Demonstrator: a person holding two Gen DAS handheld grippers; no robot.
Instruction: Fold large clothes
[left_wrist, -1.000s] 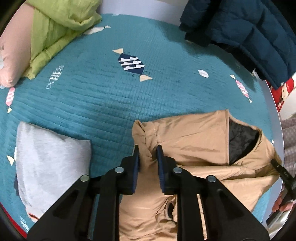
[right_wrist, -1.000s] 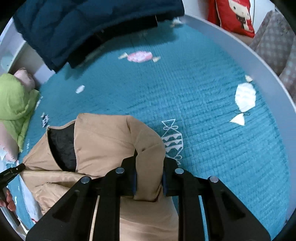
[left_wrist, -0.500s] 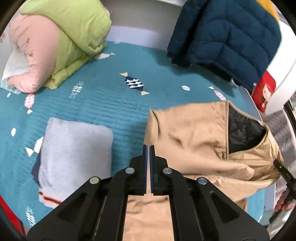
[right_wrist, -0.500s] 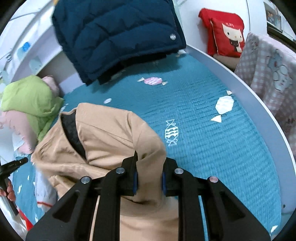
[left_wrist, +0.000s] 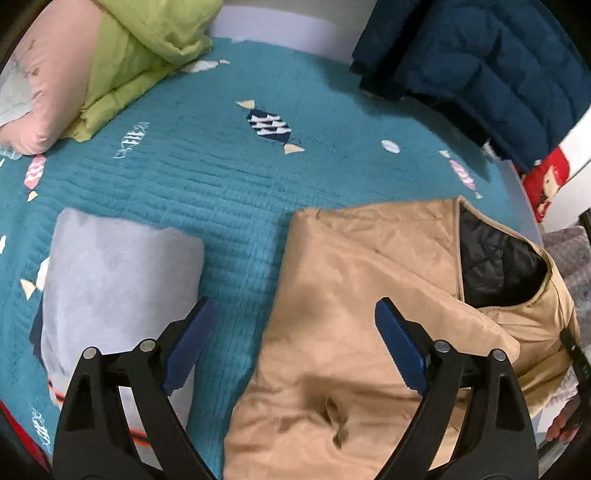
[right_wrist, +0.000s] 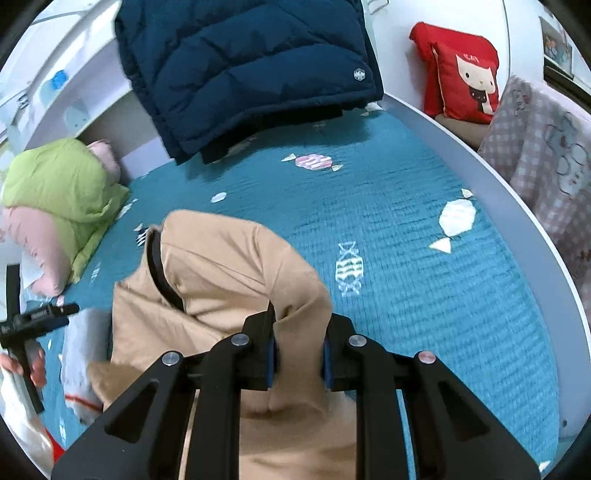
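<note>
Teal quilted bedding (left_wrist: 229, 192) printed with candy shapes covers the bed on which a tan jacket (left_wrist: 362, 295) lies partly folded, its black lining showing at the collar. Its near edge is bunched and clamped between the closed jaws of the right gripper (right_wrist: 298, 360), while the left gripper (left_wrist: 291, 339) has just sprung wide apart above the jacket's left edge with nothing pinched. A folded grey garment (left_wrist: 114, 280) rests just left of the jacket, a green and pink pillow pile (left_wrist: 110, 62) sits at the far left, and a navy puffer coat (right_wrist: 251, 70) hangs over the far edge.
</note>
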